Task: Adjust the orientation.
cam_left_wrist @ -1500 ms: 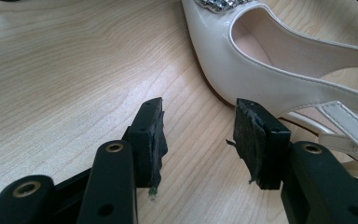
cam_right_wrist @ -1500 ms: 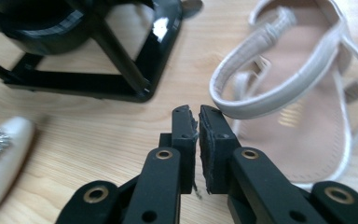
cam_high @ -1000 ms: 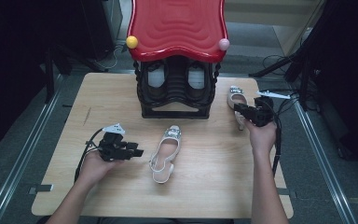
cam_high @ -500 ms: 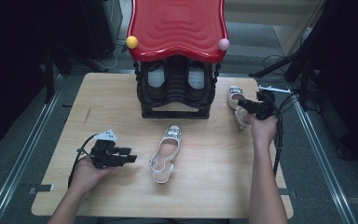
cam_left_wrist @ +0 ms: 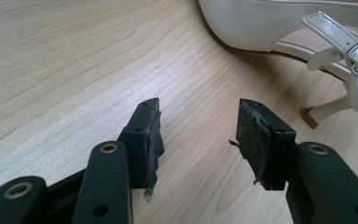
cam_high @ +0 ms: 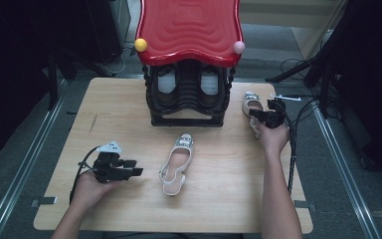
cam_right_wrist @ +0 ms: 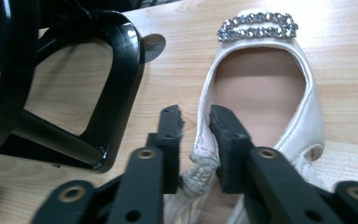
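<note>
As right gripper (cam_right_wrist: 196, 119) fingers have just been closing over side wall of far shoe (cam_high: 253, 103), right of frame, pick-up looks begun; left gripper (cam_high: 127, 168) fingers released, lower left, beside near shoe (cam_high: 176, 164) on bench (cam_high: 229, 199)

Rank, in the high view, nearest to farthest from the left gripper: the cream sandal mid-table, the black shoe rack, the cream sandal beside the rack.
From the left gripper:
1. Cream sandal mid-table, just beside it.
2. Black shoe rack, at the table's back.
3. Cream sandal beside the rack, far side, at the right gripper.
</note>
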`<action>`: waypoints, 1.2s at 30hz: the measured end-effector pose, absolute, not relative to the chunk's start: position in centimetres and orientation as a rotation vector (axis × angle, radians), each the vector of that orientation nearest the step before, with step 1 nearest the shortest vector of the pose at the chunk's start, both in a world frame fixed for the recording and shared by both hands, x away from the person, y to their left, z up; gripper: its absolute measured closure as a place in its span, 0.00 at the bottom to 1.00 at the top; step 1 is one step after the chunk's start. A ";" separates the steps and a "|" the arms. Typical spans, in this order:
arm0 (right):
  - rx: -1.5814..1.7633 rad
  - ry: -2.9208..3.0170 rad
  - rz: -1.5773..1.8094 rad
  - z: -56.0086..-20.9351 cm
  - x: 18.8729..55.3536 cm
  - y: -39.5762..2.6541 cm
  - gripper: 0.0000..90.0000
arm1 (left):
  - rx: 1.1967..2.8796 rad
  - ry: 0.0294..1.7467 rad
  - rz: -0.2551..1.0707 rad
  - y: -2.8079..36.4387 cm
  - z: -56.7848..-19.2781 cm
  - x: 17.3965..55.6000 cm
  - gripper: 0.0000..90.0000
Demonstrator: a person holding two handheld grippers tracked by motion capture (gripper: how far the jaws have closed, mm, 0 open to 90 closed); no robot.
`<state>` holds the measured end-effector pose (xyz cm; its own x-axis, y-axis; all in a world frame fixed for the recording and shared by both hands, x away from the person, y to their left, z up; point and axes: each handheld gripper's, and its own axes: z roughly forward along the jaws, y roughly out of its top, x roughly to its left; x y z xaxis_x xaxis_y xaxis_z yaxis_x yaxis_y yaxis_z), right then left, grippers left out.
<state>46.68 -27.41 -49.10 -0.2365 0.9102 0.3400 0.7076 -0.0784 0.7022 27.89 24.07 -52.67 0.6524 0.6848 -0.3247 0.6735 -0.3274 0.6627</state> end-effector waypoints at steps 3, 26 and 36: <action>1.797 1.936 1.232 -49.2 46.8 -27.7 0.91 | 2.061 1.047 0.020 23.9 -52.7 27.9 0.56; 1.814 1.874 1.414 -45.9 43.7 -28.1 0.93 | 2.039 1.046 0.005 23.8 -52.3 28.3 0.53; 1.770 1.928 1.419 -44.8 41.2 -27.5 0.93 | 2.038 1.007 -0.009 22.9 -51.9 29.3 0.53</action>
